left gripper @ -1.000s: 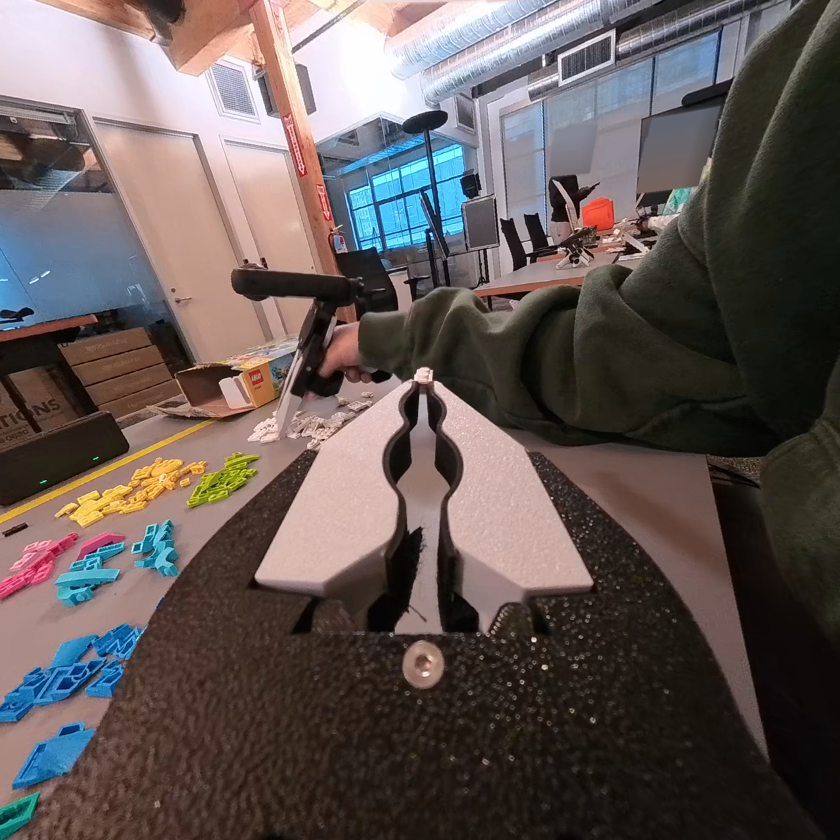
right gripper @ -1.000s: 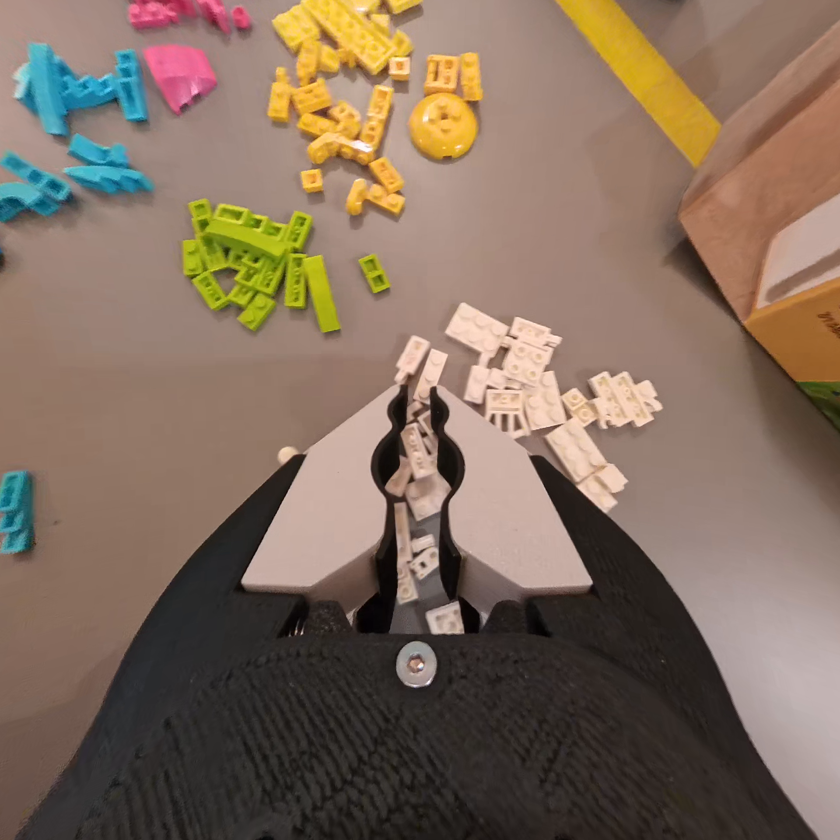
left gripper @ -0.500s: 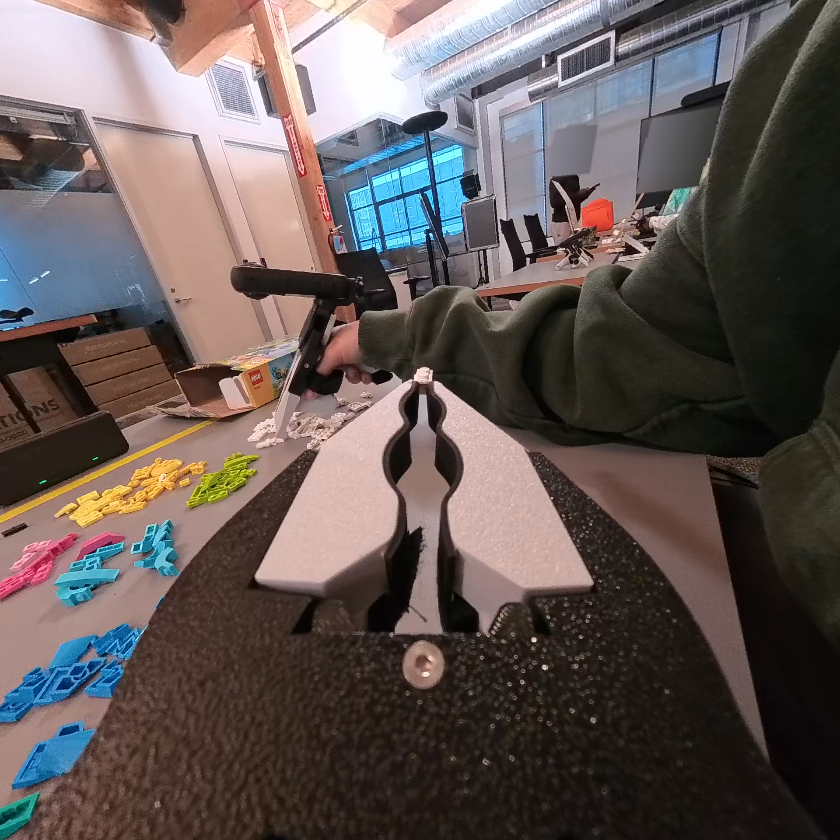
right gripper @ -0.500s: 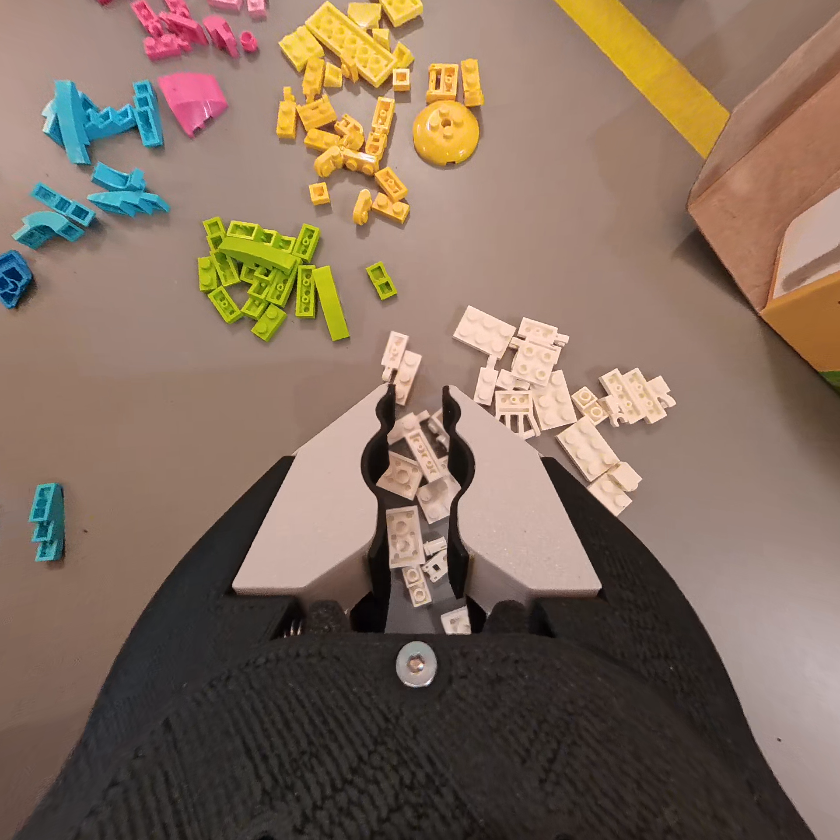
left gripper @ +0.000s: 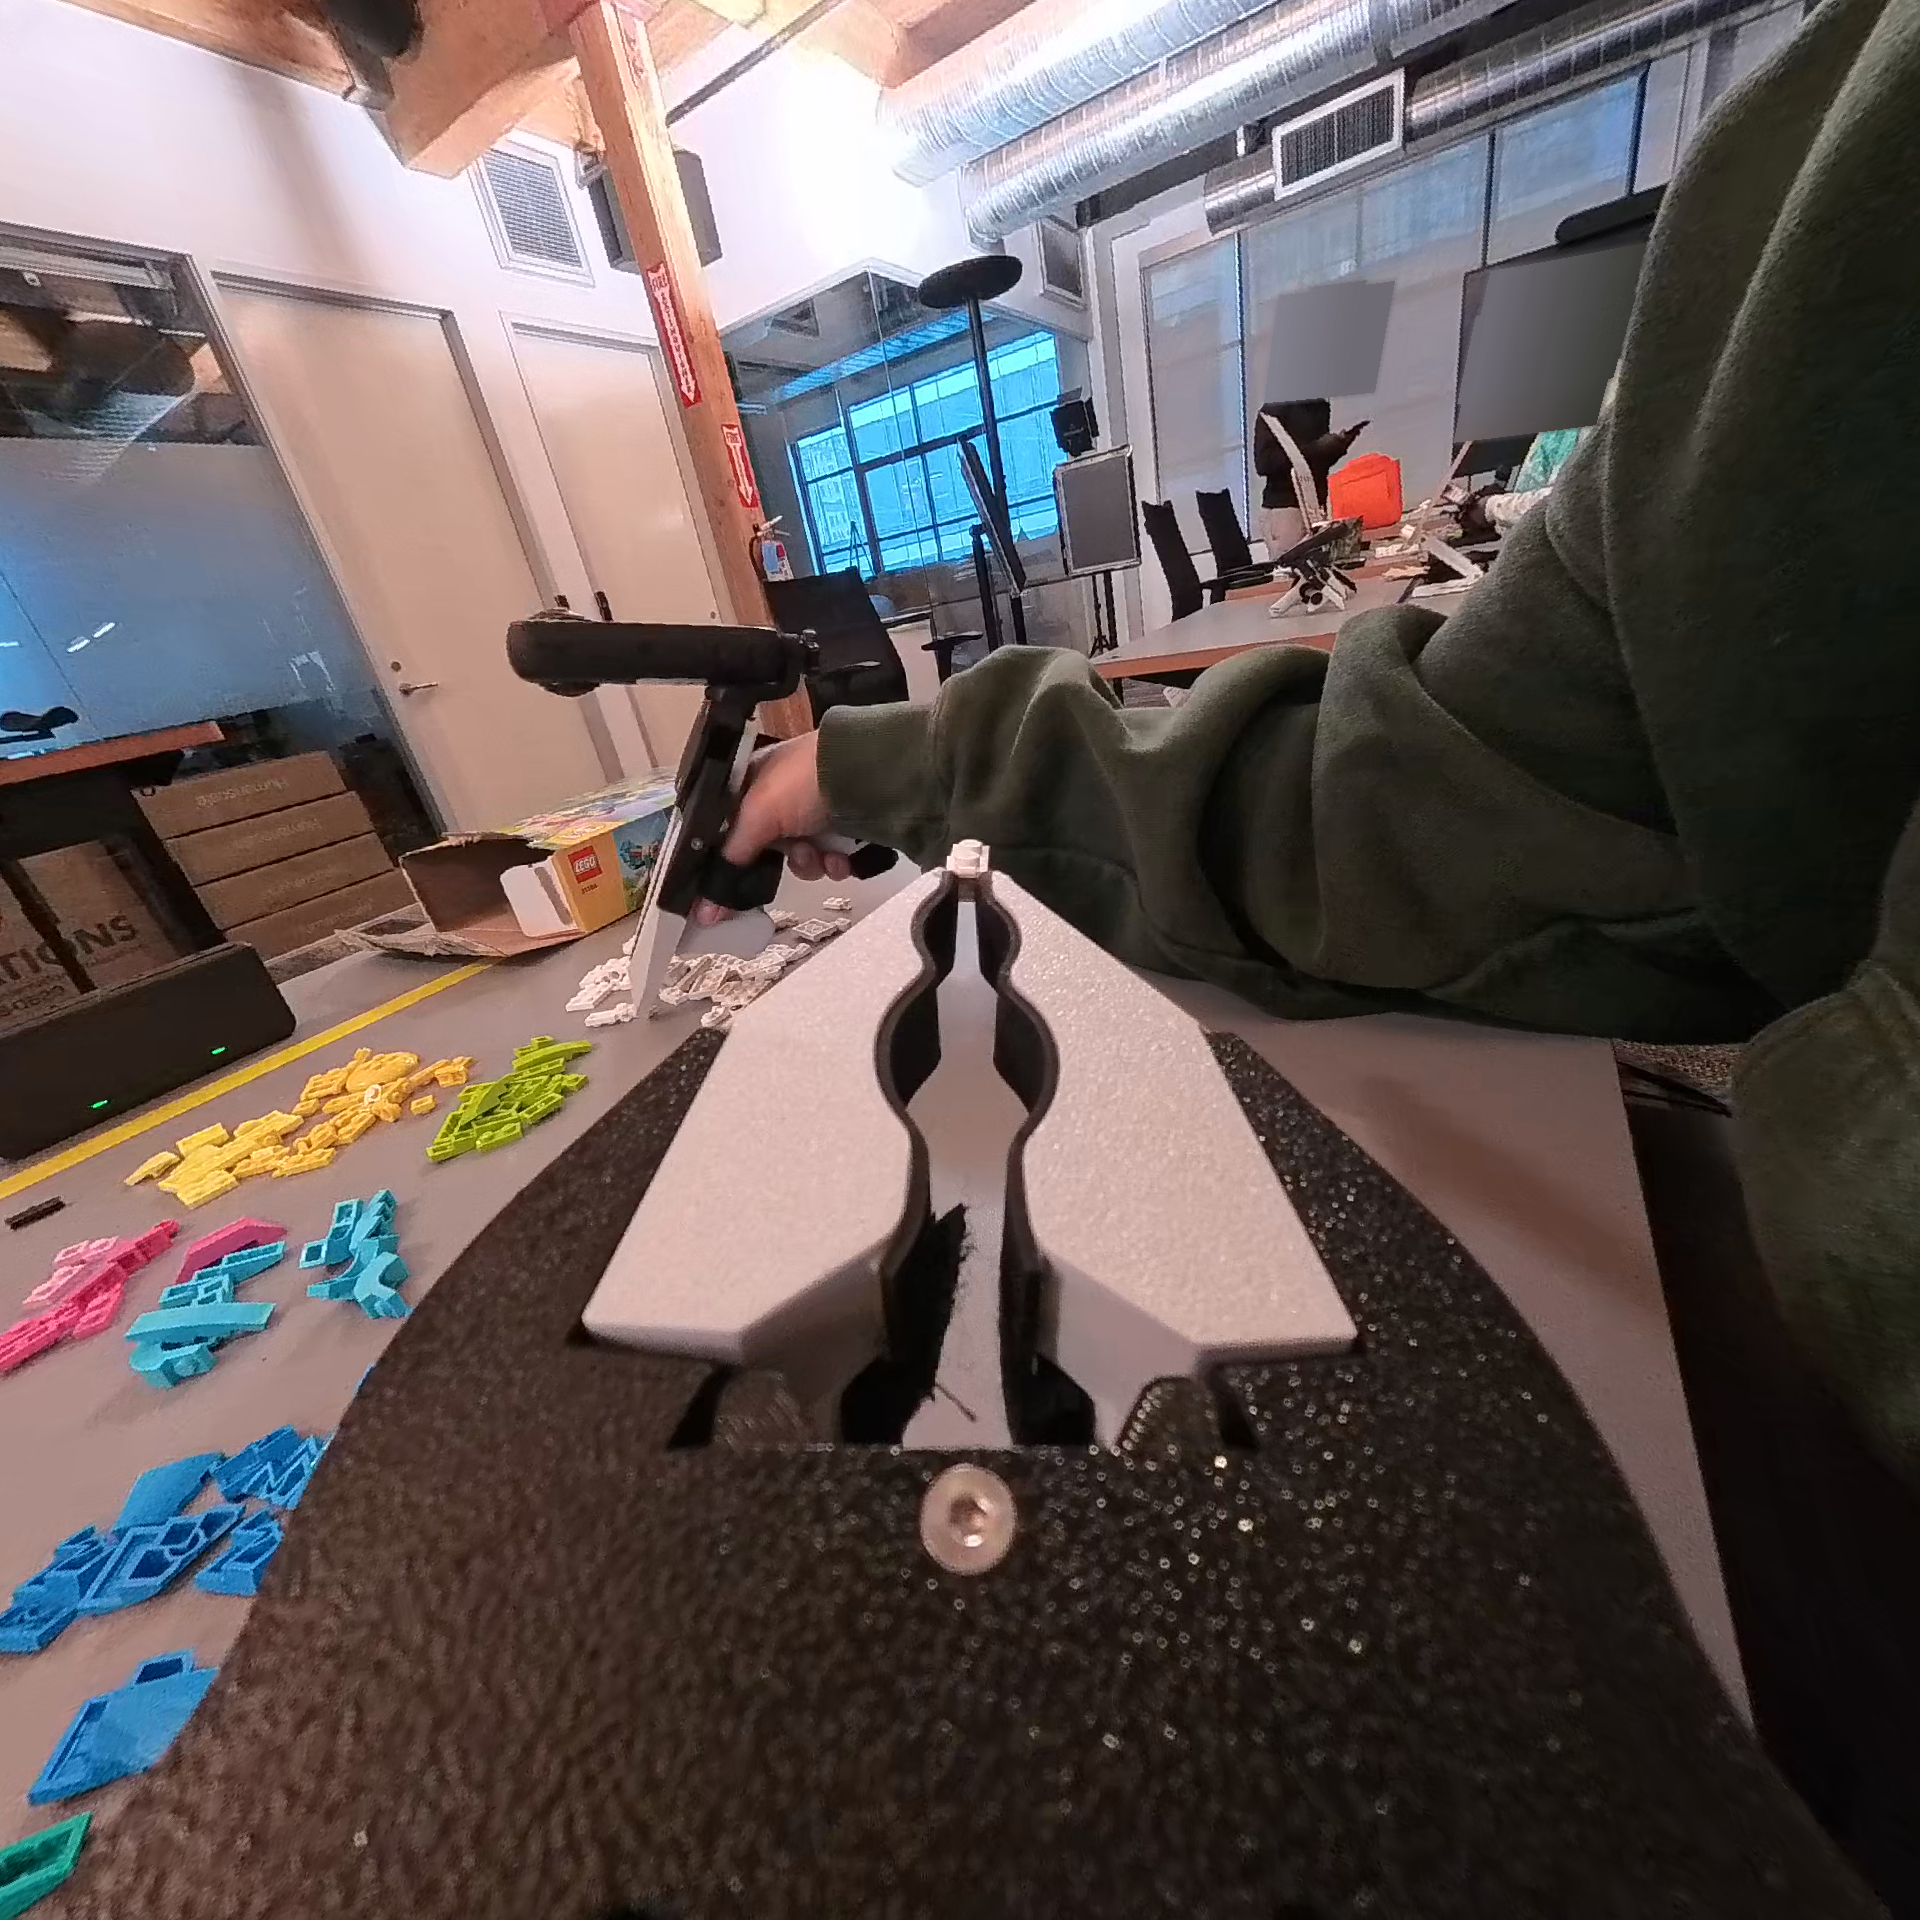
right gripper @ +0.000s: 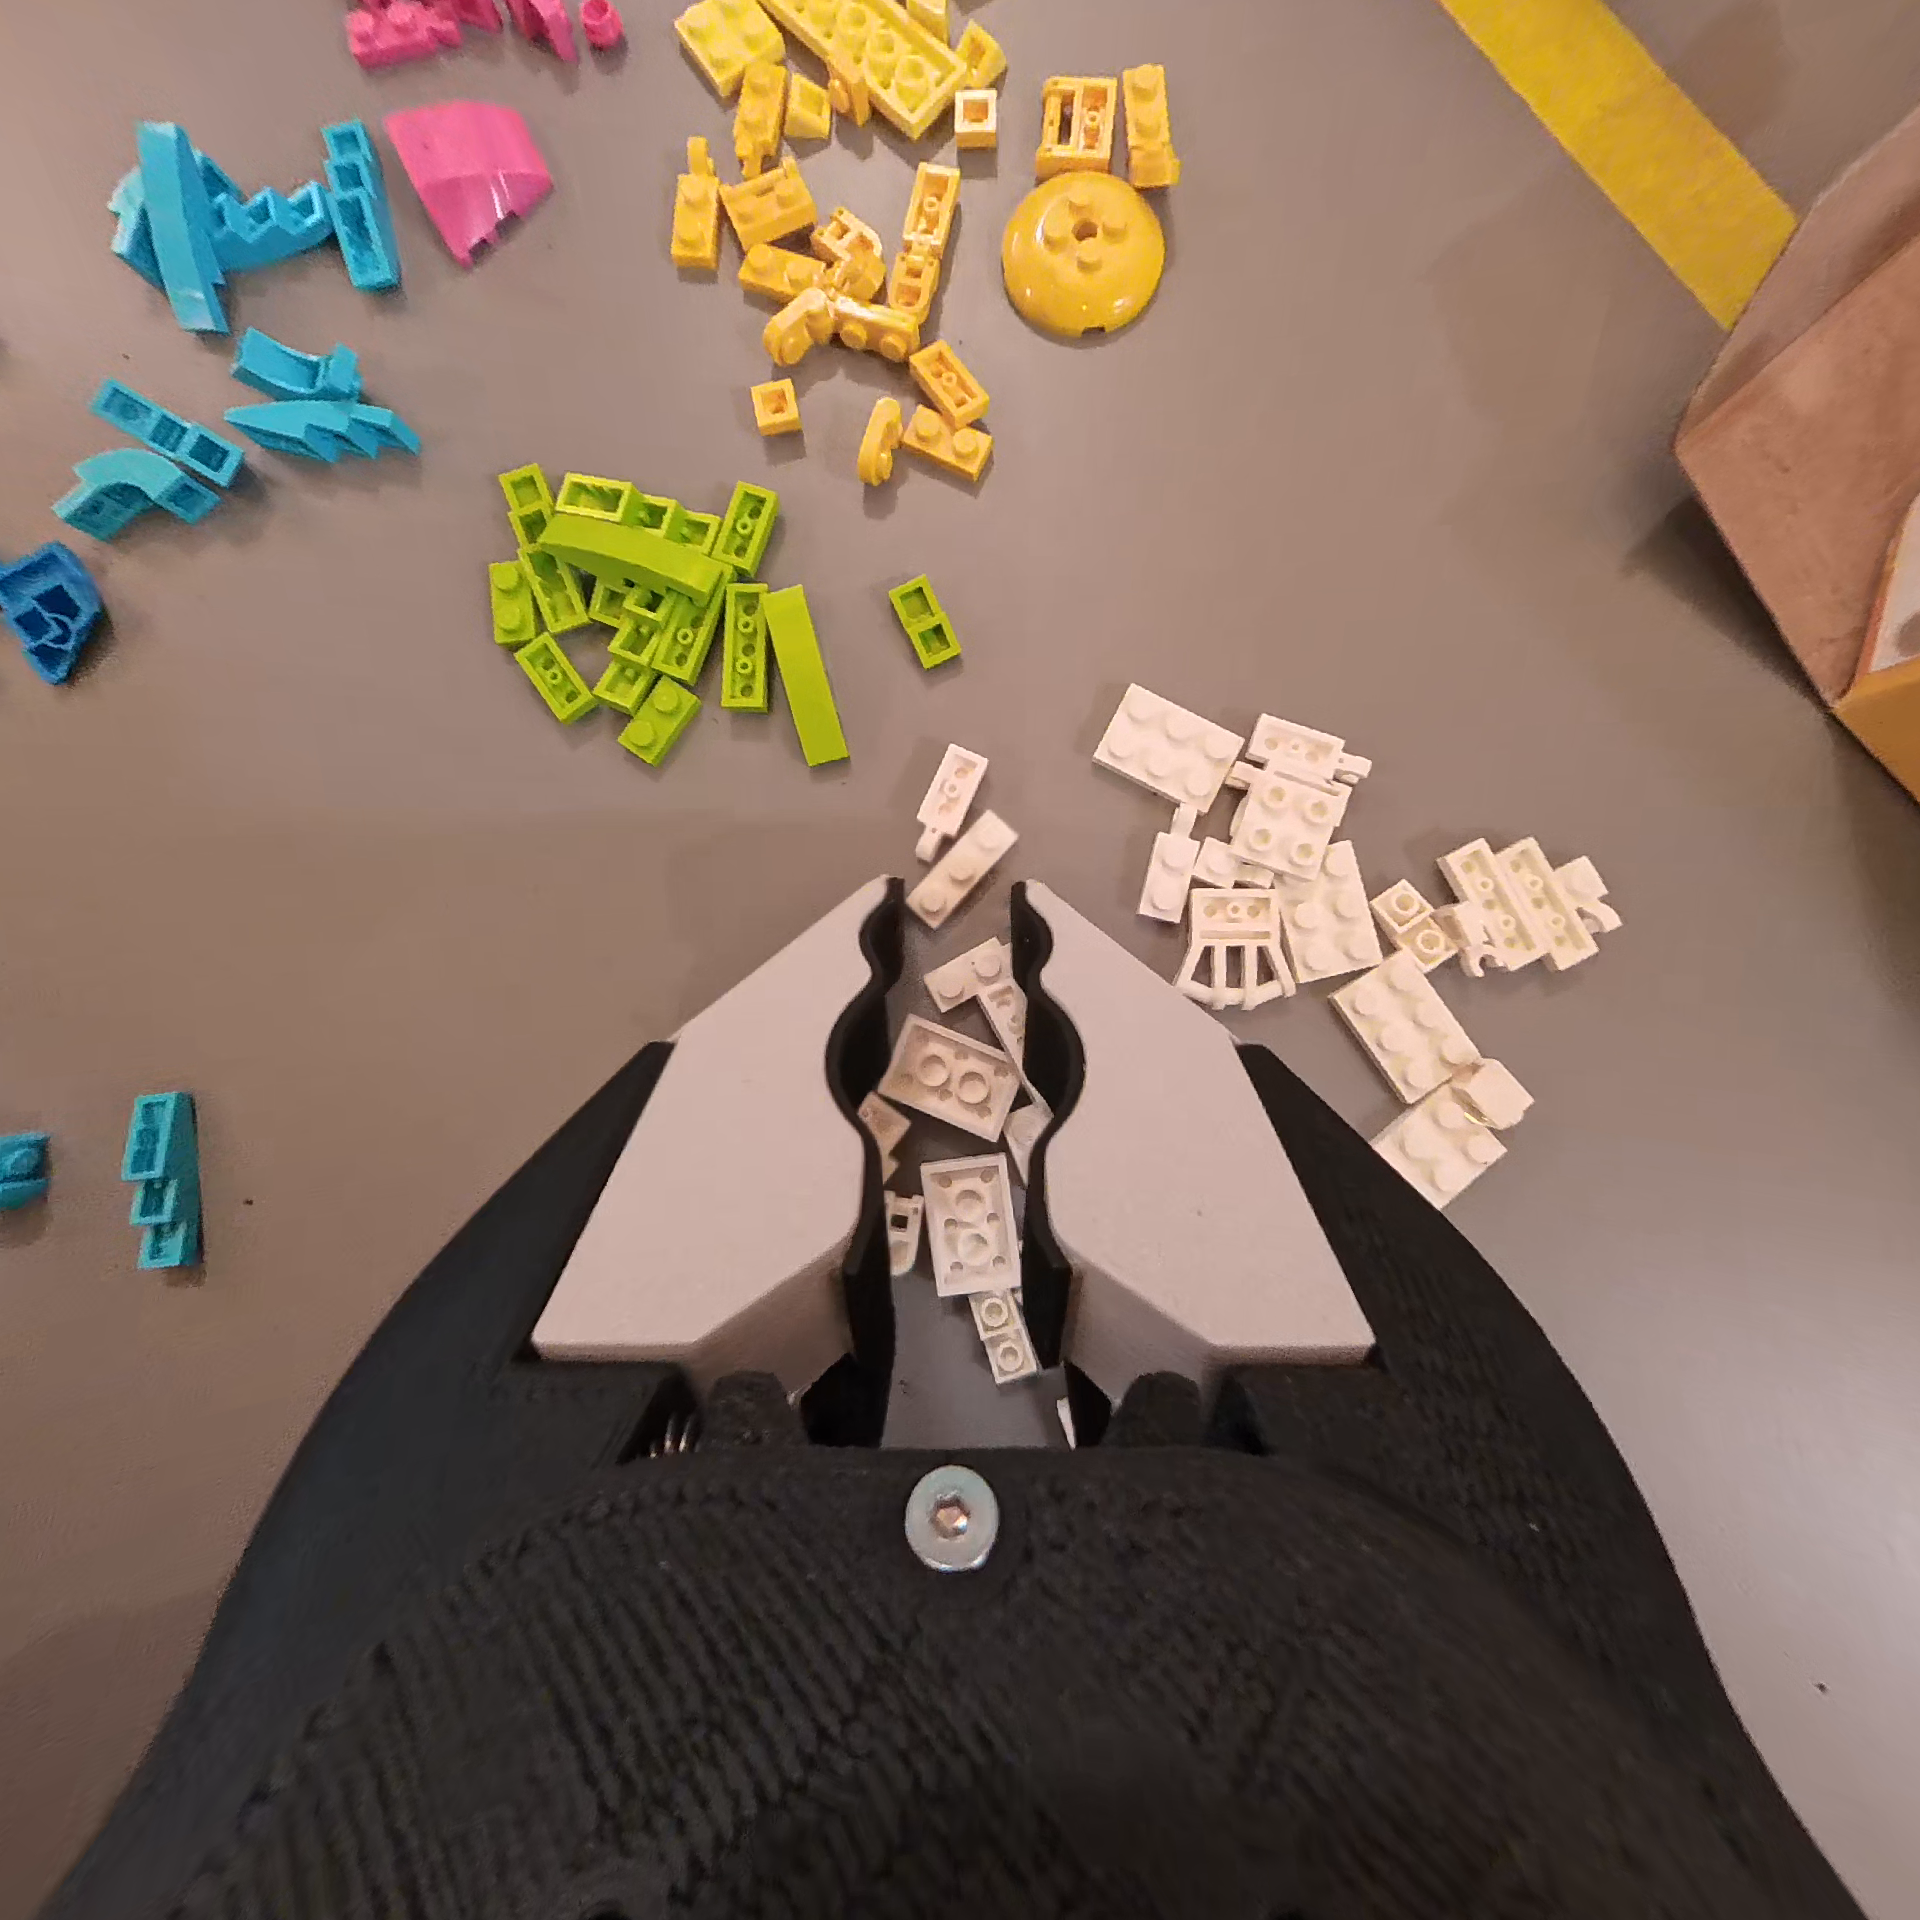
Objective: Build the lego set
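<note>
Progress: early, by all appearances. Loose pieces sorted by colour on the grey table (right gripper: 1351,499); no assembled model visible in either view. White pieces (right gripper: 1299,894) near right, lime-green pieces (right gripper: 644,613) just left of them, yellow pieces (right gripper: 883,239) beyond, cyan pieces (right gripper: 239,312) and pink pieces (right gripper: 468,177) far left. Dark blue pieces (left gripper: 145,1548) at the near left edge in the left wrist view. Opened cardboard set box (left gripper: 551,873) at the far right of the spread, beside a yellow tape line (right gripper: 1621,145). Remaining, as judged: practically the whole build.

Left gripper (left gripper: 966,878): closed at the tips on a small white piece (left gripper: 967,856), held clear of the table and roughly level, pointed across toward the green sleeve (left gripper: 1299,831). Held piece apparently a starting element awaiting a mate.

Right gripper (right gripper: 956,894): parted to a narrow gap, nothing clamped, pointed steeply down over the left edge of the white cluster. White plates visible through the gap lie on the table below. One small white plate (right gripper: 961,868) just at the tip opening; contact not determinable. Person's hand (left gripper: 774,821) on the grip, forearm extended away over the table, tips at table level by the white pile.

Likely step in hand: selecting a white piece to join the one held on the left.
</note>
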Available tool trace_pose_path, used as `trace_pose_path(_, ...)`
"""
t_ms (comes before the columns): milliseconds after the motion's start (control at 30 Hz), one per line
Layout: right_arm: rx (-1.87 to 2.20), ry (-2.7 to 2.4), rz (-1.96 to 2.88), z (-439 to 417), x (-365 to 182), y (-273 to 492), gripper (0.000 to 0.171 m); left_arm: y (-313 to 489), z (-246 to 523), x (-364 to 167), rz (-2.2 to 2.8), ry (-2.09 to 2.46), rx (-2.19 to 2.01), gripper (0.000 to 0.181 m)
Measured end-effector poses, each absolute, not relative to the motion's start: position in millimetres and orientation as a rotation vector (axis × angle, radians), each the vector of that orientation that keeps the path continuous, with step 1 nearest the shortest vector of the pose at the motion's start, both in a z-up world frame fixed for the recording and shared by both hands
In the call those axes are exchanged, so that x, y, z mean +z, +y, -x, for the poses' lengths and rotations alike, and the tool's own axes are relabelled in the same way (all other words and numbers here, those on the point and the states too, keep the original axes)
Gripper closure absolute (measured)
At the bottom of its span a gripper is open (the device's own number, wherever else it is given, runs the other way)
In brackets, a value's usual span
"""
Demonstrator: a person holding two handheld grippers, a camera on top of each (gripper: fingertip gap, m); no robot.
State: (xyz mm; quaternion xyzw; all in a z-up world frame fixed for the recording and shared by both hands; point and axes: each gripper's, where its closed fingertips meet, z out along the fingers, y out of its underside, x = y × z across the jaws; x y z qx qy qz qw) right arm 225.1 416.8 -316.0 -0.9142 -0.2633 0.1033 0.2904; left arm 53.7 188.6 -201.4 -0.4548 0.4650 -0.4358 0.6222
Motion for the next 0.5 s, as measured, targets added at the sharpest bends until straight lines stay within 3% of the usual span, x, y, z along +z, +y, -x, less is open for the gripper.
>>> trace_pose_path(67,0.245,-0.709,2.440,-228,-317,417,0.164,189,-54,-201,1.044,1.069,-1.001,0.181)
trace_pose_path(233,0.295,-0.804,2.394,-220,-305,405,0.165,190,-54,-202,1.051,1.067,-1.002,0.181)
trace_pose_path(500,0.529,-1.381,1.923,-133,-215,290,0.165,193,-54,-203,1.102,1.060,-1.063,0.181)
